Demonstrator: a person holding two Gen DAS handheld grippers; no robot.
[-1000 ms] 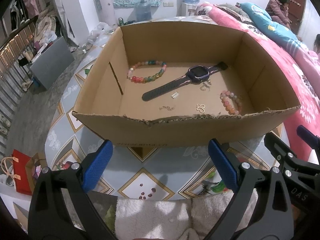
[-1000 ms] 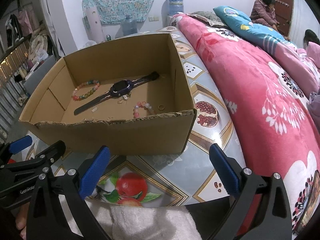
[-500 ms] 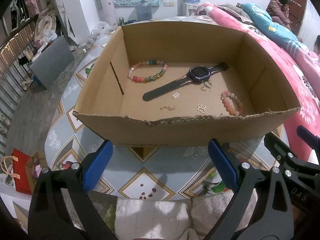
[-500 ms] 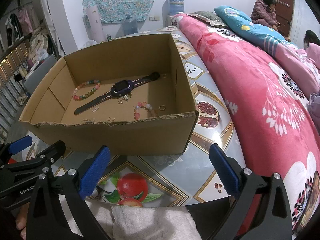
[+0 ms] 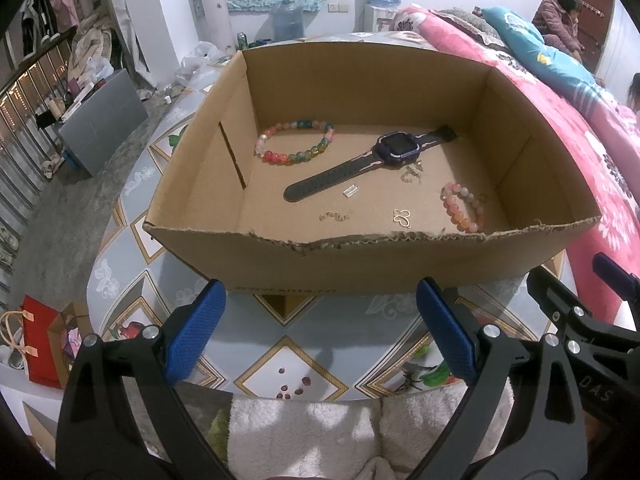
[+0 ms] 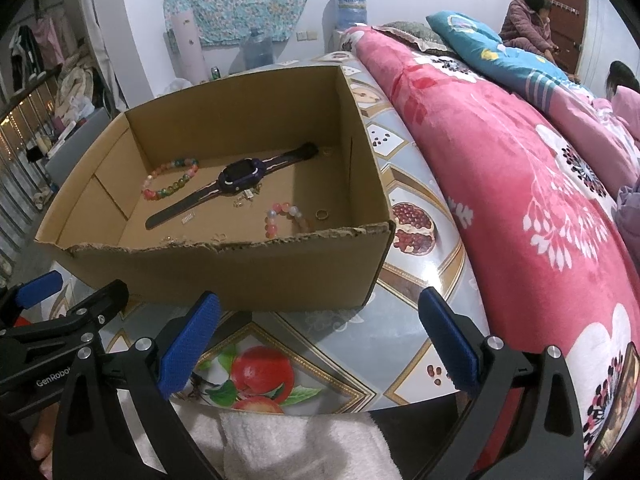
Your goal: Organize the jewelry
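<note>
Both your grippers hang empty with fingers spread wide — the left gripper [image 5: 320, 328] and the right gripper [image 6: 320, 332] sit short of the open brown cardboard box [image 5: 400, 264], whose torn near wall stands just ahead of the fingertips. Lift over that wall before reaching in. The dark purple smartwatch [image 5: 370, 162] lies flat beyond the fingers, its long axis running diagonally — near-left strap tip to far-right — so close across the strap, not along it.

Box [image 5: 280, 264] sits on the counter [image 5: 288, 364], bed [image 6: 520, 184] to its right. Inside: watch [image 5: 394, 151] in the middle, one bracelet [image 5: 296, 144] left, another bracelet [image 5: 462, 208] right.
</note>
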